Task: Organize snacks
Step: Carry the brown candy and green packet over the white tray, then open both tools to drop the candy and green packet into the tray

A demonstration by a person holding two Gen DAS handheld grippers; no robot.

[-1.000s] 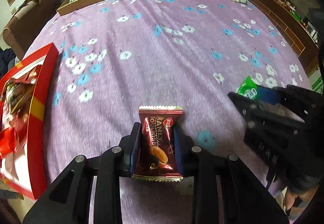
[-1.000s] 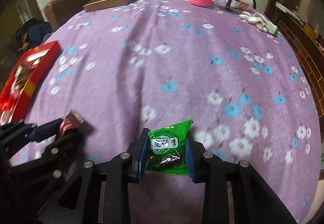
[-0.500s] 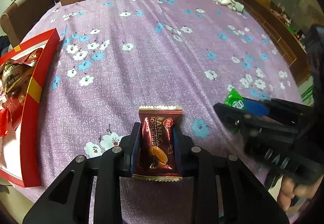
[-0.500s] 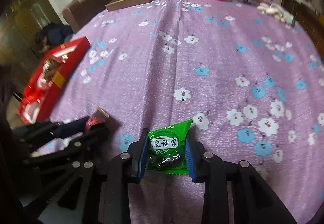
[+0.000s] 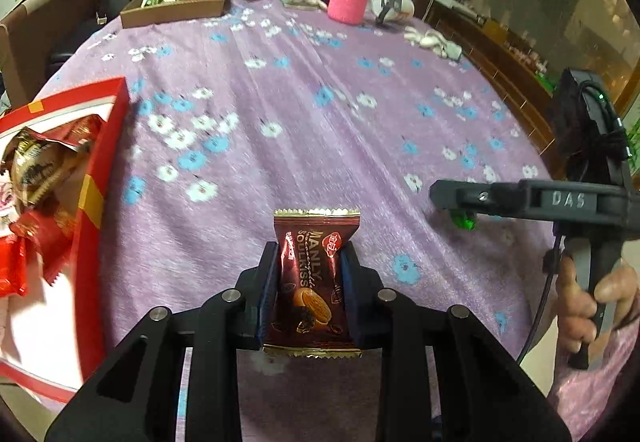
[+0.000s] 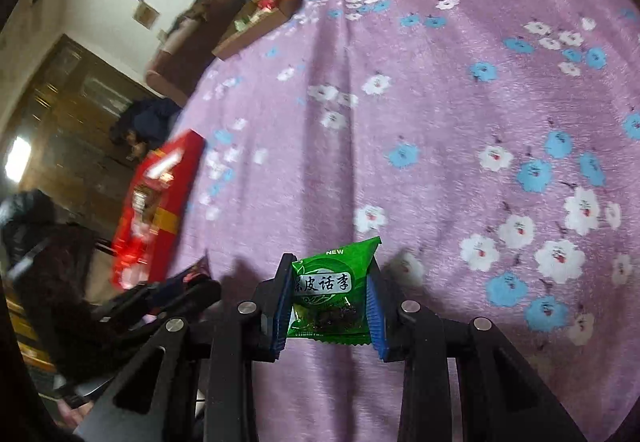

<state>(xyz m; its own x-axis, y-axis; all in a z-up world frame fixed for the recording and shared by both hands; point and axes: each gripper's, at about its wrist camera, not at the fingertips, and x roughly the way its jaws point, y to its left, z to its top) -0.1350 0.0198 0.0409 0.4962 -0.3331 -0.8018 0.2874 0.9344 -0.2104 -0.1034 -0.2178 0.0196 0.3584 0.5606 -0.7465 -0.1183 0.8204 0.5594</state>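
A dark red biscuit packet (image 5: 311, 282) is being pinched between the pads of the left gripper (image 5: 310, 288), above the near part of the purple flowered tablecloth (image 5: 304, 130). A green plum-candy packet (image 6: 332, 294) is being clamped in the right gripper (image 6: 330, 302), also over the near cloth. Red and gold snack packets (image 5: 36, 178) are being held in the red box (image 5: 102, 166) at the left edge. Mixed red, white and green packets are being kept in the brown cardboard tray (image 5: 176, 8) at the far left.
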